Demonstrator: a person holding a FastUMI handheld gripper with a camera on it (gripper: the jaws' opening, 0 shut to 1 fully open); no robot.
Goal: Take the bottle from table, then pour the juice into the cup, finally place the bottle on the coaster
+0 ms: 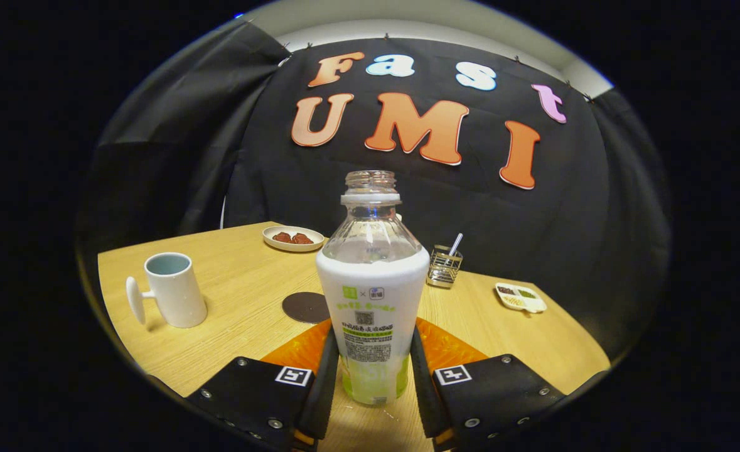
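Note:
A clear uncapped bottle (373,282) with a white label sleeve stands upright between my fingers, its base at the table top. My gripper (375,342) is shut on it, both pads pressing on the lower sides of the sleeve. A little pale liquid shows at the bottom of the bottle. To the left, beyond my fingers, a white cup (172,289) with a disc-ended handle stands upright. A dark round coaster (304,306) lies flat just left of the bottle, partly hidden behind it.
On the wooden table (238,333), a small plate with red-brown pieces (293,238) sits at the far edge. Right of the bottle stand a wire holder with a stick in it (444,265) and a white divided dish (520,297). The black cloth wall closes off the back.

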